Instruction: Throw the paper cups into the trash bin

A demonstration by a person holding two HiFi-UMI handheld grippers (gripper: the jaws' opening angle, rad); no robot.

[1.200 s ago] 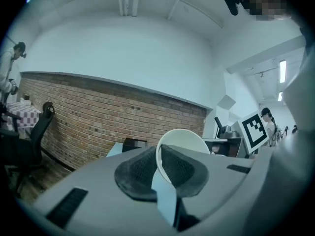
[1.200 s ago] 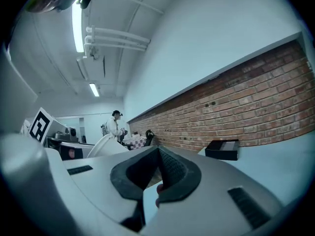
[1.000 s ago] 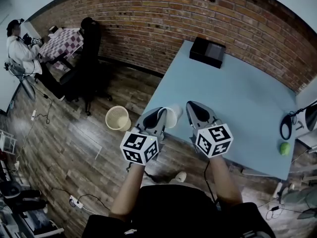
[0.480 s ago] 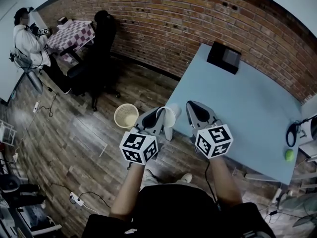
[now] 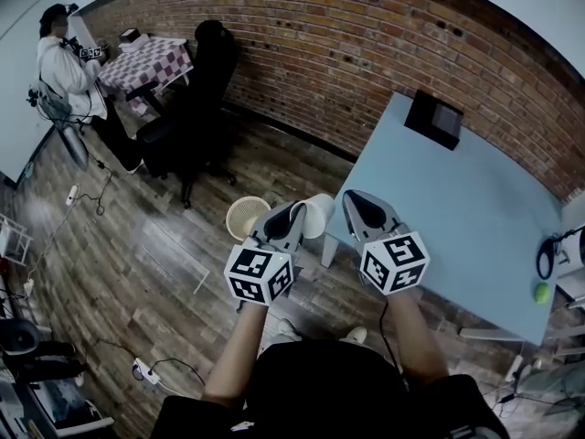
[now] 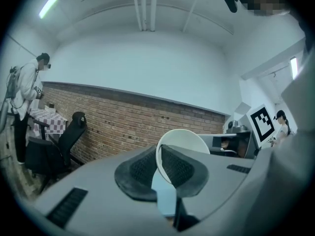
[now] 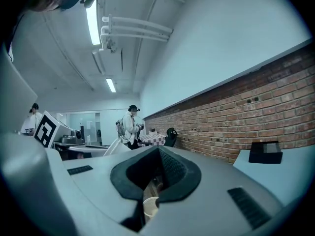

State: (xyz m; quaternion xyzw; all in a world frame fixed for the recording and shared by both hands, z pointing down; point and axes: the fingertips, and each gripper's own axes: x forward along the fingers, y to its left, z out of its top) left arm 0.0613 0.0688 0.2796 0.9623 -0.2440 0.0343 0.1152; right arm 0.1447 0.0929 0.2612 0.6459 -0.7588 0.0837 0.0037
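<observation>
We record, by size:

- Brick wall point(image 5: 366, 53), behind everything.
- Wooden floor point(image 5: 137, 245).
- Blue table point(image 5: 457, 208), at the right.
- Black office chair point(image 5: 206, 90), on the floor, well apart from the table.
- Trash bin point(image 5: 247, 218), upright on the floor, near the table's near left corner.
- Black box point(image 5: 433, 119), at the table's far corner.
- Left gripper point(image 5: 295, 210), jaws clamped on the cup's wall.
- Right gripper point(image 5: 359, 201), jaws together, empty.
- Paper cup point(image 5: 318, 216), held on its side above the floor, between bin and table corner.
- Green ball point(image 5: 543, 293), by the table's right edge.
</observation>
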